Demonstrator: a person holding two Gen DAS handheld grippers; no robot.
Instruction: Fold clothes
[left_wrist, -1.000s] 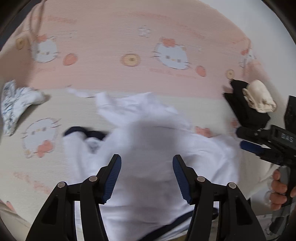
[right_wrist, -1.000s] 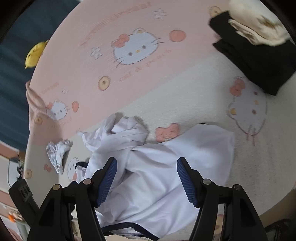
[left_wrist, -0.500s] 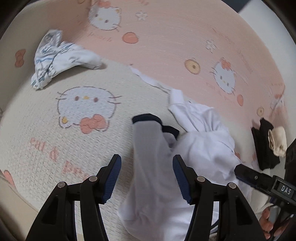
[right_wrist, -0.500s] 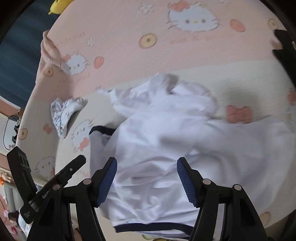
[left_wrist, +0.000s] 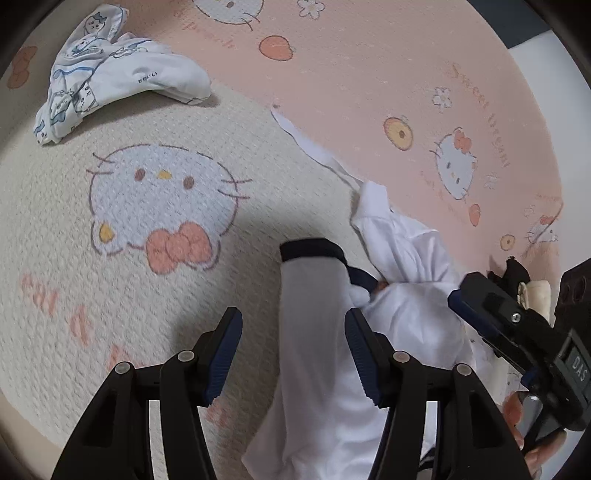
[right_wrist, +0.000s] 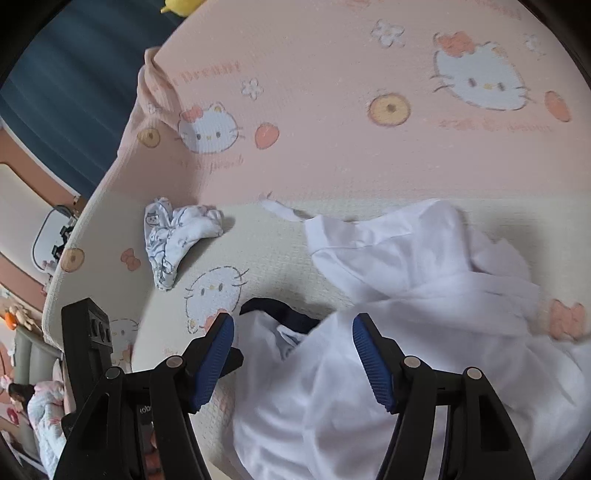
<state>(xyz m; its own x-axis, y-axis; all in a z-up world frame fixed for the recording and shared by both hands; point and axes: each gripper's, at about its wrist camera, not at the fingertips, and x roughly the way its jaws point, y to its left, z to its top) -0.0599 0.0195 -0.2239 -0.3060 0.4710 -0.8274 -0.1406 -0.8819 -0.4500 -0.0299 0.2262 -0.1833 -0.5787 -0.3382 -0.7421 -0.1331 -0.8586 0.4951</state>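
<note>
Both grippers have swung left: the crumpled white navy-trimmed shirt's sleeve (left_wrist: 314, 295) points away between the left gripper (left_wrist: 293, 354)'s parted, empty fingers; the right gripper (right_wrist: 293, 360) gapes too.

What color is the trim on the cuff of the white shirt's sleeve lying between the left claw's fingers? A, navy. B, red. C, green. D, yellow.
A: the sleeve of the white shirt ends in a dark navy cuff, seen just ahead of the open left claw.
</note>
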